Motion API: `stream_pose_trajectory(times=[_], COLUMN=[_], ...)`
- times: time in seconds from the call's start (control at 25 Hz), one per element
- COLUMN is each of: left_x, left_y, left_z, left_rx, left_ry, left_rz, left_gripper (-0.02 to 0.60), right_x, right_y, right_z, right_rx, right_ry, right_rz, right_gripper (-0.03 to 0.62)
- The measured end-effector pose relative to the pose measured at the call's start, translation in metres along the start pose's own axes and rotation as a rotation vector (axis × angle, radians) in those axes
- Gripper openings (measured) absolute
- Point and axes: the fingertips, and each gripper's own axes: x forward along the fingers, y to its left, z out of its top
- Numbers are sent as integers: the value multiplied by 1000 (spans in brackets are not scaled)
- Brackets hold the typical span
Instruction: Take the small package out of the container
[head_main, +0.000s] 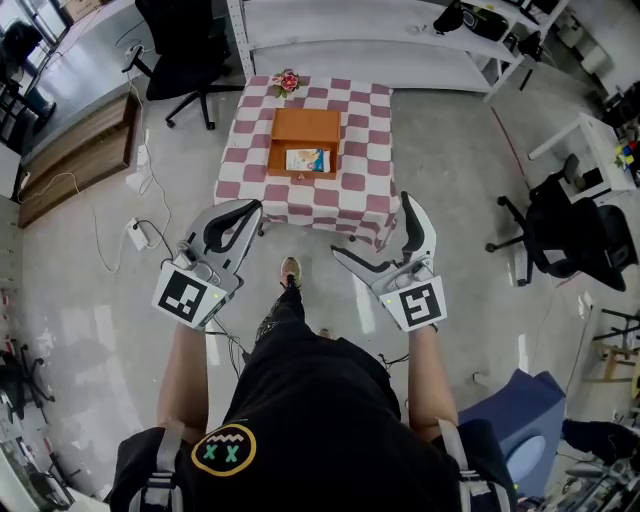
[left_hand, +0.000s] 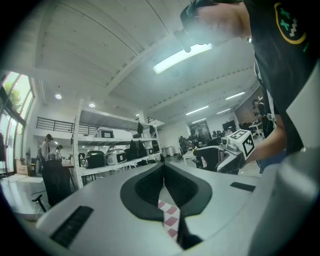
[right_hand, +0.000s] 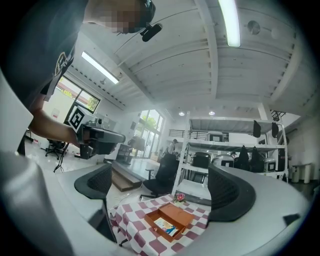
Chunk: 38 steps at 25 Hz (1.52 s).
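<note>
An open wooden box (head_main: 305, 140) sits on a small table with a red-and-white checked cloth (head_main: 355, 195), far ahead of me. A small light-coloured package (head_main: 306, 159) lies in its near half. In the right gripper view the box (right_hand: 172, 218) and the package (right_hand: 167, 226) show between the jaws, well away. My left gripper (head_main: 253, 208) is held over the floor short of the table, its jaws touching at the tips, with nothing in them (left_hand: 163, 165). My right gripper (head_main: 370, 225) hovers at the table's near right corner, open and empty (right_hand: 162, 190).
A small flower ornament (head_main: 288, 80) stands at the table's far edge. A black office chair (head_main: 185, 50) and a white shelf unit (head_main: 350, 30) stand behind the table. More chairs (head_main: 575, 235) are at the right. A wooden platform (head_main: 75, 155) and cables (head_main: 140, 235) lie at the left.
</note>
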Motion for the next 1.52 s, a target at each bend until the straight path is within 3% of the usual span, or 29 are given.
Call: stream_pose_trajectory(times=[0.96, 1.2, 1.52], left_x=[103, 124, 145], left_y=[193, 225, 244], left_z=[-102, -114, -121], left_rx=[-70, -103, -129], left_ry=[43, 39, 37], left_rz=[-58, -83, -104], left_gripper=[18, 18, 18], right_x=[192, 213, 236], right_y=[-97, -115, -128], right_z=[-92, -151, -231], right_rx=[1, 13, 114], right_ry=[179, 357, 448], right_rz=[-22, -27, -14], right_gripper=[597, 597, 597])
